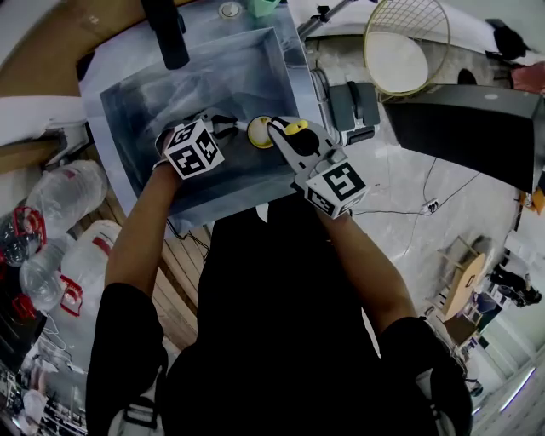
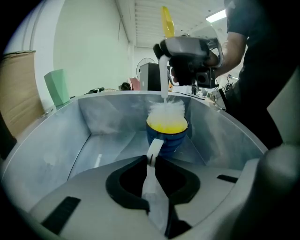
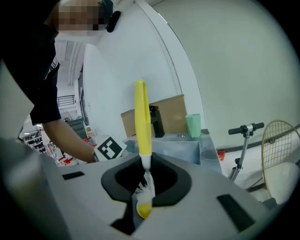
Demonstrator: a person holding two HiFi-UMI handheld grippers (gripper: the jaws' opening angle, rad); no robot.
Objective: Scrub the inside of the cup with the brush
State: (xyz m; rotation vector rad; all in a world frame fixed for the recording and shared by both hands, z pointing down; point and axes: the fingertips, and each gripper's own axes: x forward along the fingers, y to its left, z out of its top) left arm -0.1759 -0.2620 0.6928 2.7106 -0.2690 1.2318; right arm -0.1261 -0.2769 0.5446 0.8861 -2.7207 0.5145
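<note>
A blue cup [image 2: 167, 136] with a yellow inside [image 1: 258, 133] stands in the steel sink [image 1: 162, 89]. My left gripper [image 2: 151, 157] [image 1: 228, 128] is shut on its white handle [image 2: 155, 149]. My right gripper [image 3: 144, 164] [image 1: 278, 129] is shut on a brush with a yellow handle [image 3: 142, 117] [image 2: 167, 21], held upright over the cup. The white bristles [image 2: 166, 110] sit in the cup's mouth with foam around them. From the right gripper view the bristles [image 3: 146, 189] show low between the jaws, above a patch of yellow.
A black faucet [image 1: 166, 34] rises at the sink's far side, with a pale green cup [image 1: 264, 7] [image 3: 193, 125] on the rim. Plastic bottles [image 1: 60, 196] lie at the left. A round wire-mesh racket [image 1: 407, 43] and a dark box [image 1: 464, 128] lie to the right.
</note>
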